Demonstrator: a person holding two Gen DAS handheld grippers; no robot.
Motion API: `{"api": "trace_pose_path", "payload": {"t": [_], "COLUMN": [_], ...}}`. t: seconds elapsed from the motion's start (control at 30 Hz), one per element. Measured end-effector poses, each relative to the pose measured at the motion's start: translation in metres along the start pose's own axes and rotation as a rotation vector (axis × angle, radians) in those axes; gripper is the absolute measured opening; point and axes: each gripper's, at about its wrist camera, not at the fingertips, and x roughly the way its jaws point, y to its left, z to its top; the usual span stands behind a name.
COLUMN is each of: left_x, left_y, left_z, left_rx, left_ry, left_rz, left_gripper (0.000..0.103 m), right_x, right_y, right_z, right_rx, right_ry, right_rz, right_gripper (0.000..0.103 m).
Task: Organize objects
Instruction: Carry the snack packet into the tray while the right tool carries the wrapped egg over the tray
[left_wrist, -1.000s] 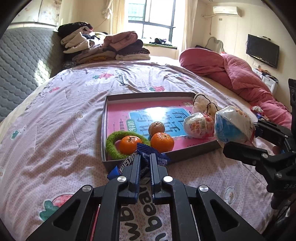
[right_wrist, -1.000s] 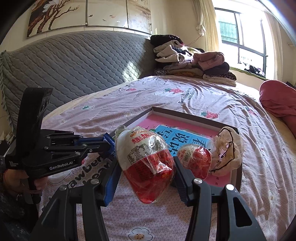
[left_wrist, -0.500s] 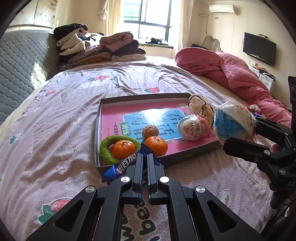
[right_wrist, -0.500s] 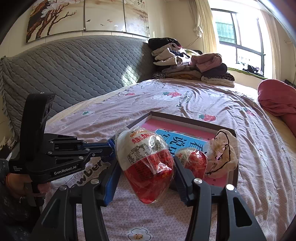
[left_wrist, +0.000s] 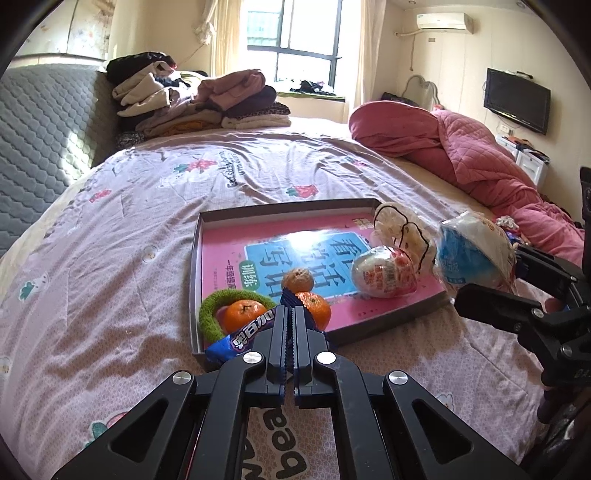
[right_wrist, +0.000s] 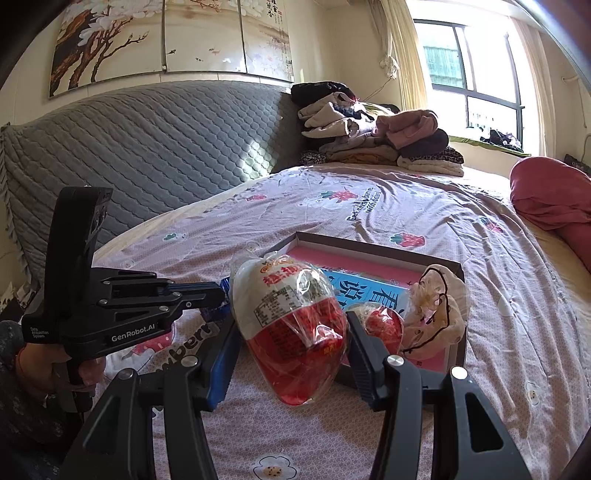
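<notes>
A shallow box tray (left_wrist: 280, 209) with a pink book cover inside lies on the bed. In it are a green ring (left_wrist: 212, 303), three oranges (left_wrist: 242, 314), a wrapped toy egg (left_wrist: 384, 272) and a beige plush (left_wrist: 397, 229). My left gripper (left_wrist: 290, 321) is shut on a blue snack wrapper (left_wrist: 236, 338) above the tray's near left corner. My right gripper (right_wrist: 291, 332) is shut on a large wrapped egg (right_wrist: 291, 325), red and white, held just short of the tray's near edge (right_wrist: 454, 354); this egg also shows in the left wrist view (left_wrist: 474, 254).
The bed has a pink flowered cover (left_wrist: 110, 258). Folded clothes (left_wrist: 192, 99) are stacked at the far end by the grey headboard (right_wrist: 147, 147). A red quilt (left_wrist: 461, 147) lies on the right side. A TV (left_wrist: 515, 99) hangs on the wall.
Both grippers have drawn back and risen a little from the tray, each still holding its object. The tray looks smaller and farther in both views.
</notes>
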Motion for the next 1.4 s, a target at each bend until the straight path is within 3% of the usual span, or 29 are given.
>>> {"api": "trace_pose_path", "payload": {"t": [0.57,1.0,1.4], "left_x": [0.003,0.002,0.021], "left_y": [-0.006,-0.003,0.002], "left_z": [0.044,0.067,0.064], "left_rx": [0.031,0.028,0.014], "left_ry": [-0.035,-0.062,-0.035], "left_rz": [0.026,0.043,0.051], "left_gripper": [0.001,0.0,0.0], "right_x": [-0.01,0.005,0.029], "right_y": [-0.011,-0.024,-0.033], "right_z": [0.012,0.035,0.031], "right_rx": [0.021,0.001,-0.022], "right_ry": [-0.041,-0.043,0.013], "right_rz": [-0.021,-0.099,-0.133], "right_gripper": [0.054,0.055,0.055]}}
